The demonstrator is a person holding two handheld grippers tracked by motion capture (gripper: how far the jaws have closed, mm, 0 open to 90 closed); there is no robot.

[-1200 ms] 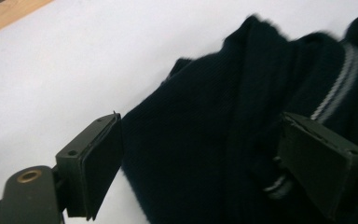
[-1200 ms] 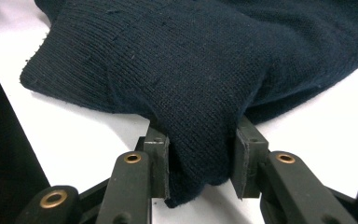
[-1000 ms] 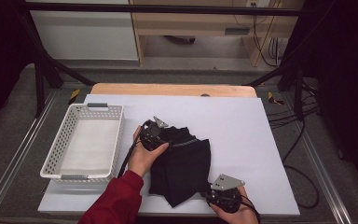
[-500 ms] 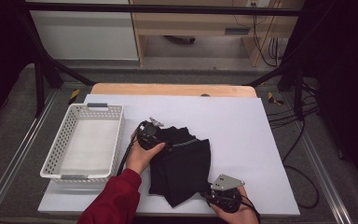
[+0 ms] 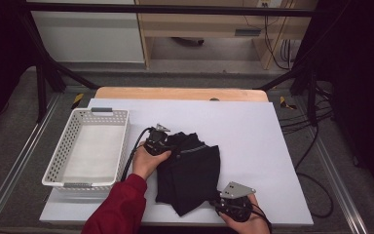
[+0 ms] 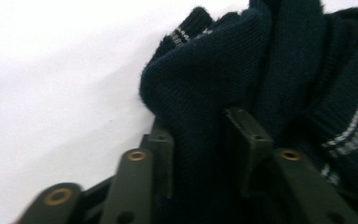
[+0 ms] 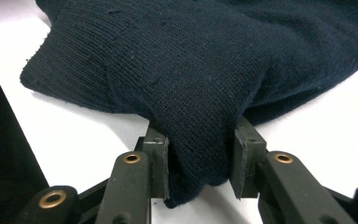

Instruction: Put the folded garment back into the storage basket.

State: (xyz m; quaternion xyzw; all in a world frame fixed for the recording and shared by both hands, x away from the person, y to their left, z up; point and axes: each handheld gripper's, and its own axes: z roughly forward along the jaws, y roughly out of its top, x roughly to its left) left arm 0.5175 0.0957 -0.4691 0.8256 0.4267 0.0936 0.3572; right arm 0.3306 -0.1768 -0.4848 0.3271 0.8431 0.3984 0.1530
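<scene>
Item: one dark knitted garment (image 5: 191, 173), navy, with a thin pale stripe near a ribbed edge. We find it folded into a rough bundle on the white sheet (image 5: 253, 131) that covers the table, a little toward the person's side of the middle. Its far left corner lies at the left gripper (image 5: 159, 146); its near right corner lies at the right gripper (image 5: 222, 202). The bundle stretches slantwise between the two.

Left gripper: we note in the left gripper view that a thick fold of the garment (image 6: 205, 93) sits between the jaws, which have just been closing and now press the knit from both sides. The striped rib runs to the right of the jaws, and bare white sheet (image 6: 51, 84) lies to the left.

Right gripper: in the right gripper view (image 7: 198, 163) the jaws pinch a bulge of the garment's (image 7: 191, 70) edge, the cloth drooping just below the pads. White sheet shows on either side of the pinch.

Hands: we list the left hand (image 5: 146, 161), in a red sleeve (image 5: 119, 209), on the left gripper, and the right hand (image 5: 243, 222) at the near table edge.

Nearby: a white perforated basket (image 5: 58, 161) stands on the sheet left of the garment, apart from it. A wooden table edge (image 5: 175, 92) shows beyond the sheet.
</scene>
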